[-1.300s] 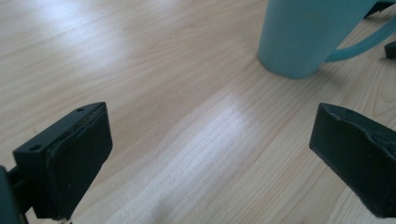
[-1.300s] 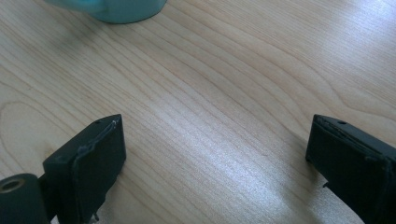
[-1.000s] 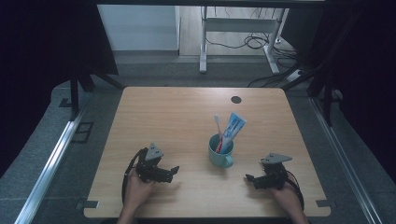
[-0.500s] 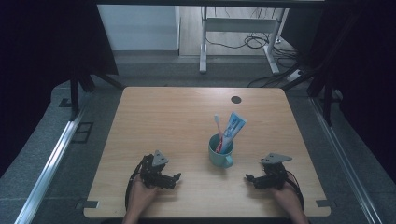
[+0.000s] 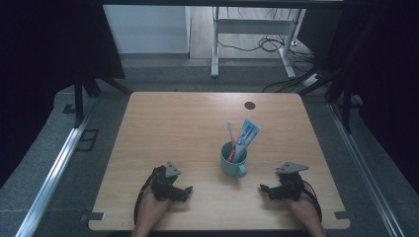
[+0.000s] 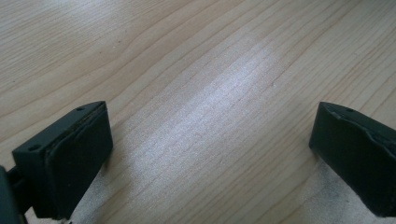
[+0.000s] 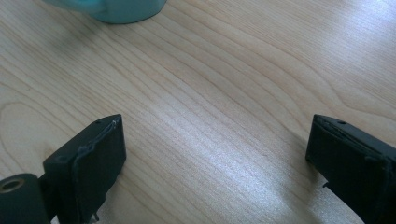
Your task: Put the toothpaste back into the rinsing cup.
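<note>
A teal mug point(image 5: 233, 160) stands upright on the wooden table point(image 5: 188, 123), its base also at the top of the right gripper view point(image 7: 112, 8). A red-and-white toothbrush point(image 5: 230, 138) and a blue toothpaste tube point(image 5: 247, 135) stick out of it. My left gripper point(image 5: 187, 191) rests open on the table near the front edge, left of the mug. My right gripper point(image 5: 263, 189) rests open to the mug's right. Both point toward the middle. Bare wood lies between the left gripper's jaws point(image 6: 210, 154) and the right gripper's jaws point(image 7: 215, 158).
A dark round cable hole point(image 5: 250, 105) sits near the table's far edge. Beyond the table stand a metal desk frame point(image 5: 217, 44) and loose cables point(image 5: 269, 44) on the floor. A metal rail point(image 5: 54, 173) runs along the left.
The left gripper has slid slightly toward the front edge and to the right. The right gripper has stayed put.
</note>
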`<state>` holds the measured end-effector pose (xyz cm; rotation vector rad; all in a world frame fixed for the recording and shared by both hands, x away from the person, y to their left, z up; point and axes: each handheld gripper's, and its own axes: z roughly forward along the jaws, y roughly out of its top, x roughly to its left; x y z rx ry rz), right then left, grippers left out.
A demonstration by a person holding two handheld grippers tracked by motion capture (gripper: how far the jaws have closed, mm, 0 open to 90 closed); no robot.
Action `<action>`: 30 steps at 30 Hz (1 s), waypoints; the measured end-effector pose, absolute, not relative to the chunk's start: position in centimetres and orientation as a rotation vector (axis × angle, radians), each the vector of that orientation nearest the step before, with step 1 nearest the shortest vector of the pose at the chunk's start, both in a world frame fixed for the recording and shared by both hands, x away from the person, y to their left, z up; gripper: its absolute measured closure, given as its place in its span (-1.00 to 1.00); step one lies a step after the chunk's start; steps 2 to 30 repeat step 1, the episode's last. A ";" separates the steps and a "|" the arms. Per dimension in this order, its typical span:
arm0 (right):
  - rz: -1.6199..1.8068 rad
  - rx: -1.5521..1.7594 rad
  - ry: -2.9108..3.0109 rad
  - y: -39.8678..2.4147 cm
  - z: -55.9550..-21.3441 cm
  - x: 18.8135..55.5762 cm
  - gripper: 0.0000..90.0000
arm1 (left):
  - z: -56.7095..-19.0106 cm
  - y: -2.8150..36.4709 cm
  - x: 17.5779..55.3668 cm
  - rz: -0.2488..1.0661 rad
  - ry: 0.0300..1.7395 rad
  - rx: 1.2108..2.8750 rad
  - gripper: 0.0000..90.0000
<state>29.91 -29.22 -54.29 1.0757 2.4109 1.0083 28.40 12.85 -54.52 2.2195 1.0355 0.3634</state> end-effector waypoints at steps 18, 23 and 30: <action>1.009 1.076 2.411 -29.2 -54.3 29.9 -0.90 | -54.5 12.8 28.4 0.362 1.035 2.220 -1.00; 1.009 1.076 2.411 -29.2 -54.3 29.9 -0.90 | -54.5 12.8 28.4 0.362 1.035 2.220 -1.00; 1.009 1.076 2.411 -29.2 -54.3 29.9 -0.90 | -54.5 12.8 28.4 0.362 1.035 2.220 -1.00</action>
